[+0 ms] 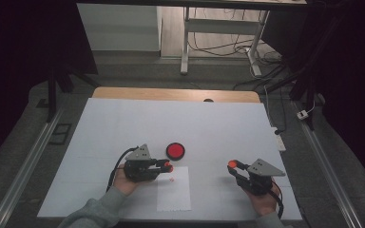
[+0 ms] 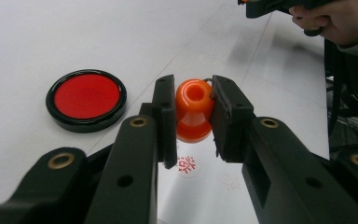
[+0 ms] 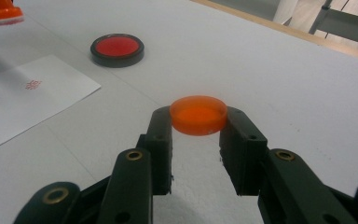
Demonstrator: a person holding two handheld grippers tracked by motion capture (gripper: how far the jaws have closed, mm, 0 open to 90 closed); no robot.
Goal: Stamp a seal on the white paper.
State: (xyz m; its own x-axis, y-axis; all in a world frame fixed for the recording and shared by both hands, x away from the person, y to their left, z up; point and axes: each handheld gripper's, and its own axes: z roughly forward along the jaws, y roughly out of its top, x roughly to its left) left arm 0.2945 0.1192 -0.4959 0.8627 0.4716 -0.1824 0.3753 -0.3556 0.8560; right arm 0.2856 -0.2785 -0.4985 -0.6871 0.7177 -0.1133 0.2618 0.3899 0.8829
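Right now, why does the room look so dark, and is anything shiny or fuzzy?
High view: dim room, the table palely lit. Left gripper view: stamp sharp, with glossy glints; the near jaws look blurry. Right gripper view: lid glows orange; the far pad is soft.

From my remote seat I see a white-covered table (image 1: pixel 123 123) with a wooden far edge, grey floor (image 1: pixel 138 71) beyond, a metal desk frame (image 1: pixel 186 42), tangled cables (image 1: pixel 228 47), and dark room sides.
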